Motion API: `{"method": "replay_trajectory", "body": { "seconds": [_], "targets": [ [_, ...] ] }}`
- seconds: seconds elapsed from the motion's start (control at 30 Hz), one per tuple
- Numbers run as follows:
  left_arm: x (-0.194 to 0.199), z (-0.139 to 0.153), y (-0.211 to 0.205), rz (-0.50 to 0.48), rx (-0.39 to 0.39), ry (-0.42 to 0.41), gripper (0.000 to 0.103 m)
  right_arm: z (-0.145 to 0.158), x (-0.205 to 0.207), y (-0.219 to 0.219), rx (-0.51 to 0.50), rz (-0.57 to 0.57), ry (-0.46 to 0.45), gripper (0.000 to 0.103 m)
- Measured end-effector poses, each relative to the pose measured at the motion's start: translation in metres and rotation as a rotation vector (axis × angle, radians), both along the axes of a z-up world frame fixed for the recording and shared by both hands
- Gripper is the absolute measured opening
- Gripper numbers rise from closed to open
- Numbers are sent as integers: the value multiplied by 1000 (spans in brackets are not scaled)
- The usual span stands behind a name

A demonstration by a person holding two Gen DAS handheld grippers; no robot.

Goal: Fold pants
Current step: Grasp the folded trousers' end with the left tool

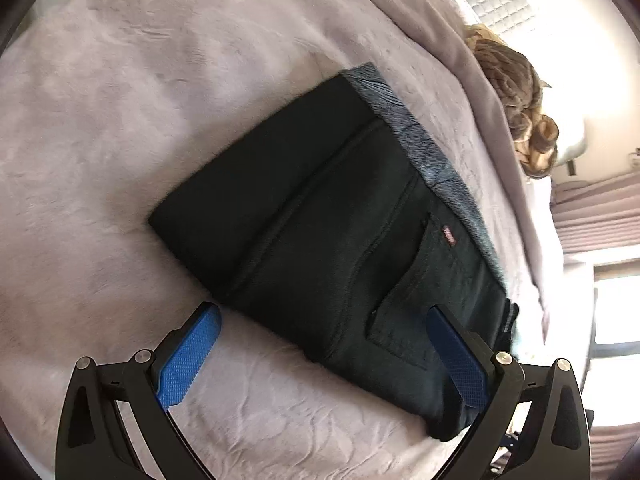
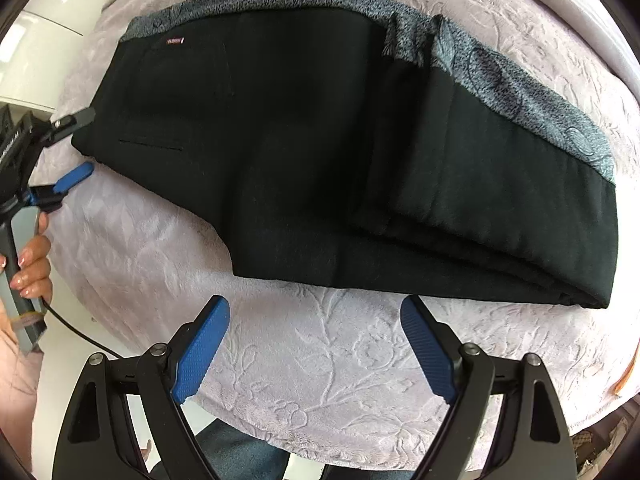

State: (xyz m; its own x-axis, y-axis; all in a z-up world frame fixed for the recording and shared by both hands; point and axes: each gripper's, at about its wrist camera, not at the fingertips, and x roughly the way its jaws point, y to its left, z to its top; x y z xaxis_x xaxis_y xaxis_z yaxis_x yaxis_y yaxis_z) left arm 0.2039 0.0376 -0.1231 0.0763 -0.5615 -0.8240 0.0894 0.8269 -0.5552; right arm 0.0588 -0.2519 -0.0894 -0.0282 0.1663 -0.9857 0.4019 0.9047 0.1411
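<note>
Black pants (image 2: 320, 152) lie folded on the bed (image 2: 320, 360). Left gripper (image 1: 320, 340) and right gripper (image 2: 316, 340): jaws wide open, empty. I'd worry a one-sided grab drags layers apart.

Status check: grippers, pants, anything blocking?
Left gripper open, at the pants' end. Right gripper open, over bare blanket. Black pants lie folded on top of a grey patterned garment. Nothing blocking.
</note>
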Motion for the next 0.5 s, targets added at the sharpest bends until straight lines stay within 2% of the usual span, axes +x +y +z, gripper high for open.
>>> {"method": "replay_trajectory", "body": {
  "seconds": [0.2, 0.33, 0.5],
  "targets": [
    [6, -10, -4, 20, -33, 12, 103, -5, -1, 0, 4, -2, -5, 90],
    [6, -5, -8, 25, -11, 2, 103, -4, 5, -4, 5, 2, -20, 90],
    [-4, 34, -17, 2, -106, -135, 103, 7, 14, -6, -5, 9, -72, 90]
  ]
}}
